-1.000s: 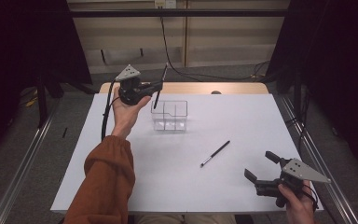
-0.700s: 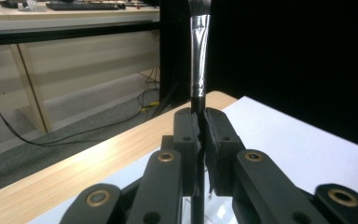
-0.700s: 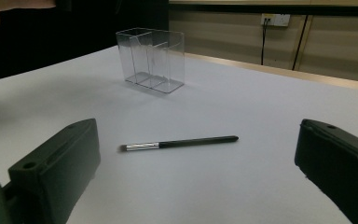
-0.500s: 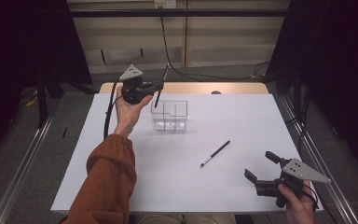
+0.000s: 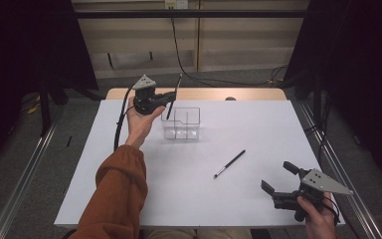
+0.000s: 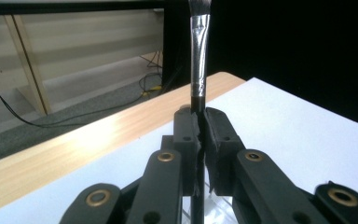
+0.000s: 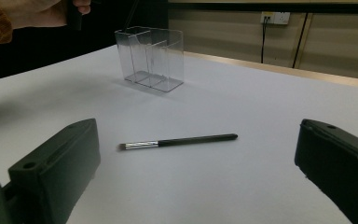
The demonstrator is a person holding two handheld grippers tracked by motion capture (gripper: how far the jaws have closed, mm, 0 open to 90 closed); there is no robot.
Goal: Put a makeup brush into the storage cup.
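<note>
My left gripper [image 5: 171, 95] is held above the far left of the table, shut on a black make-up brush [image 5: 174, 97] that stands almost upright, bristles up. The brush's lower end dips over the left side of a clear plastic organizer [image 5: 181, 124]. In the left gripper view the jaws [image 6: 200, 126] pinch the handle just below the silver ferrule of the brush [image 6: 198, 56]. A second brush [image 5: 230, 163] lies flat on the white table. My right gripper [image 5: 278, 178] rests near the front right, open, with that brush [image 7: 182, 140] lying ahead of its jaws [image 7: 196, 161].
The white sheet [image 5: 258, 124] covers the table, with a wooden strip [image 5: 204, 93] along its far edge. Black cables run over the floor behind. The person's orange sleeve [image 5: 117, 194] reaches up the left side. The organizer [image 7: 151, 58] has several empty compartments.
The left hand has sunk a little with its brush, bringing the handle's end down toward the organizer. The right gripper and the loose brush have not moved.
</note>
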